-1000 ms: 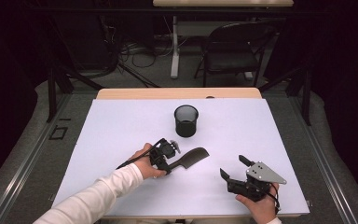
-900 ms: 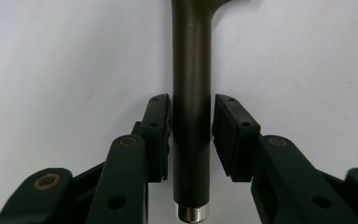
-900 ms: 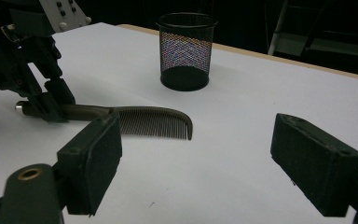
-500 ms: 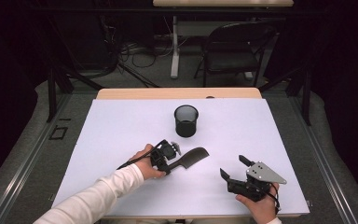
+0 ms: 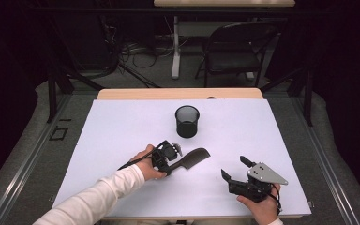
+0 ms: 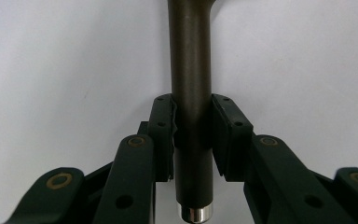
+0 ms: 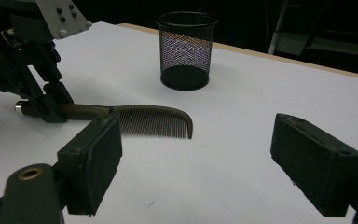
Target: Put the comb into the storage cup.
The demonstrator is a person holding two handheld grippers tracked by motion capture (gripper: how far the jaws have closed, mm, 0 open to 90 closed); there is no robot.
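A dark comb (image 5: 192, 158) lies flat on the white table (image 5: 122, 126), near the middle and a little toward the person's side. Its handle points to the person's left, its teeth to the right. The left gripper (image 5: 168, 165) has just been closing, and its two jaws now pinch the comb's handle (image 6: 191, 93) from both sides, close to the handle's silver-capped end. The comb looks to be resting on the table, though from above I can't be sure it hasn't lifted slightly.

Behind the comb, well apart from it, stands an upright black mesh cup (image 5: 187, 121), and nothing can be seen inside it. The right gripper (image 5: 235, 169) hovers off to the right near the table's front edge, its jaws spread wide with nothing between them.

My guess is that the comb is headed for the cup. If so, the grasp is made, while the lift, the carry and the drop into the cup are all left to do.

The left gripper view gives the close look at the grip: pads pressed against the round handle. The right gripper view, low across the table, shows the comb's fine teeth (image 7: 154, 123) and the cup's open mesh (image 7: 186, 49). The high view adds the layout and the person's white sleeve (image 5: 93, 199).
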